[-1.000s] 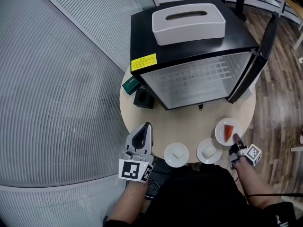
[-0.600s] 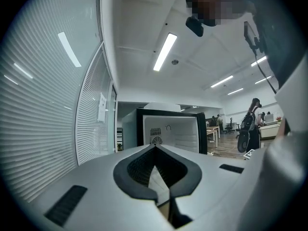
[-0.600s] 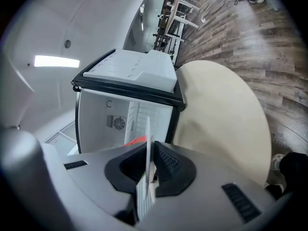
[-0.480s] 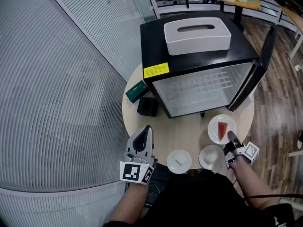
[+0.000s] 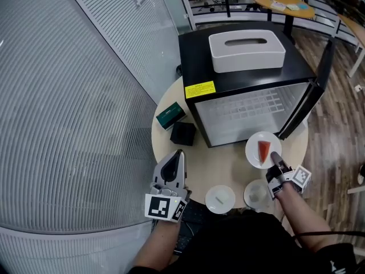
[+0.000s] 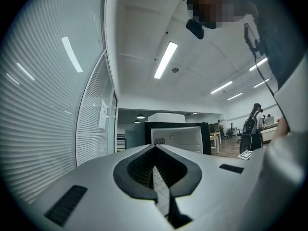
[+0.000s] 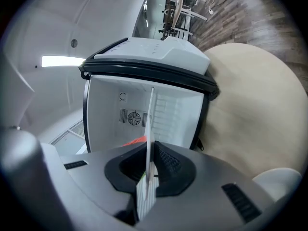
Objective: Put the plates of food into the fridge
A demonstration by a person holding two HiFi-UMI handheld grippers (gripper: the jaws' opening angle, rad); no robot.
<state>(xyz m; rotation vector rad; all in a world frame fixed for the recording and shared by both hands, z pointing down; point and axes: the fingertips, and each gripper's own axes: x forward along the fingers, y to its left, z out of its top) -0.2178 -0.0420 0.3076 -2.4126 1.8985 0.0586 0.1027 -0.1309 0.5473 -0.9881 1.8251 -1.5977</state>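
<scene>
Right gripper [image 5: 273, 155] is clamping a plate [image 5: 252, 149] of food before the open fridge [image 5: 197, 61]; left gripper [image 5: 177, 153] is hovering closed, empty.

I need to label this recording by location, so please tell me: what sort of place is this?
Probably an open-plan office, not a home kitchen: a glass partition with blinds, long ceiling strip lights, and office chairs beyond the mini fridge, which stands on a round table.
</scene>
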